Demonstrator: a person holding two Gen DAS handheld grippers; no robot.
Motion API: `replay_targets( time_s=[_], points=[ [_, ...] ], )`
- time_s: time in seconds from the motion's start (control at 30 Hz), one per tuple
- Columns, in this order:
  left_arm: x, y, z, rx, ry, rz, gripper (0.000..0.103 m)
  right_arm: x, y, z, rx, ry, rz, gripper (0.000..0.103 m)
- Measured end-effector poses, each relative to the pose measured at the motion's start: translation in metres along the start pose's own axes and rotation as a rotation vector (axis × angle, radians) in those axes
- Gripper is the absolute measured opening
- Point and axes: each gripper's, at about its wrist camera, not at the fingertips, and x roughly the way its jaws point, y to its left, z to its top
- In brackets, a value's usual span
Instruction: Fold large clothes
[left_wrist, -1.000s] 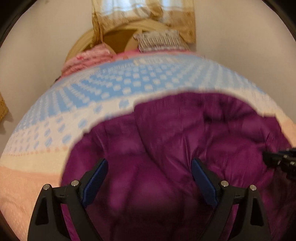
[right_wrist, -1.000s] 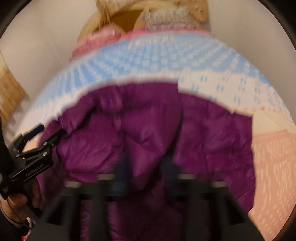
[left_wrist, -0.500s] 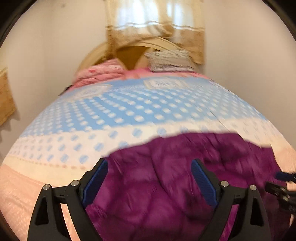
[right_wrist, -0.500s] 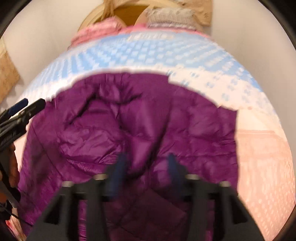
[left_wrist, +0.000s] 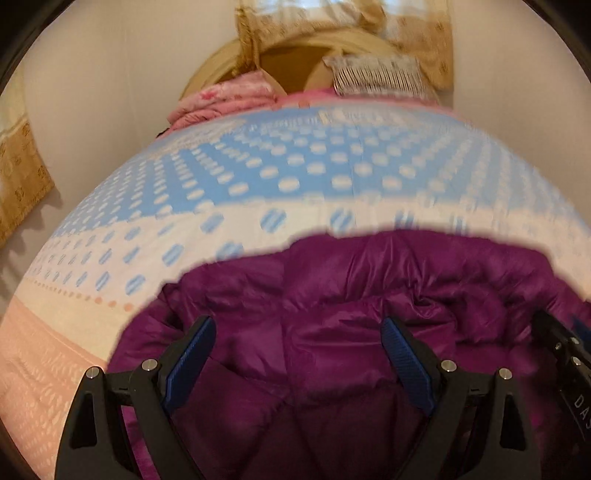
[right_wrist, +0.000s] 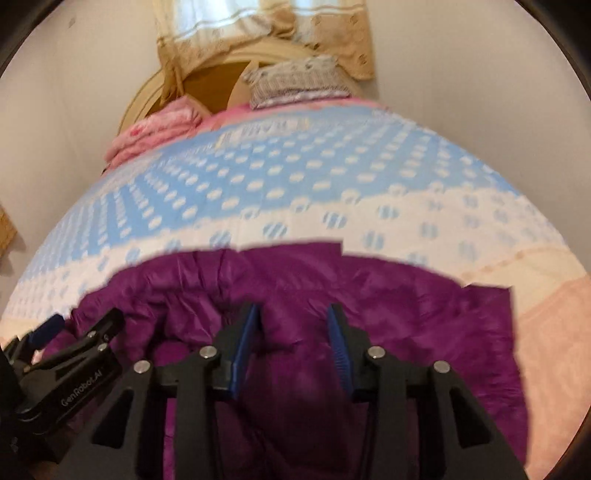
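- Left gripper (left_wrist: 295, 347): we find it spread wide, pinching nothing; right gripper (right_wrist: 293, 332) closing over a fold.
- Purple puffer jacket (right_wrist: 295, 291): shiny, quilted, rumpled, at the bed's (right_wrist: 258, 184) near edge.
- Readable writing: "GenRobot.AI".

I see a purple quilted puffer jacket (left_wrist: 332, 332) lying rumpled and bunched on the near part of the bed, its shiny fabric creased.

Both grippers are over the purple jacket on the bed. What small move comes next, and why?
Probably lower the right gripper onto the raised fold of the purple jacket: its jaws are closing with fabric bunched between them but not yet pinched. The left gripper hangs wide open above the jacket.
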Motion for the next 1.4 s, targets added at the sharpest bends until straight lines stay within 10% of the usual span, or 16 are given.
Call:
replay_targets(
  time_s=[0.83, 1.07, 1.4],
  points=[
    [0.014, 0.001, -0.001, -0.018, 0.092, 0.002, 0.096, 0.019, 0.009, -0.009, -0.081, 0.099, -0.05, 0.043],
    [-0.059, 0.01, -0.025, -0.018, 0.0, -0.192, 0.096, -0.059, 0.006, -0.03, -0.049, -0.009, 0.037, 0.043],
    [-0.031, -0.005, -0.056, 0.034, 0.027, -0.102, 0.099, -0.035, 0.009, -0.063, -0.071, 0.054, 0.021, 0.044]
  ],
)
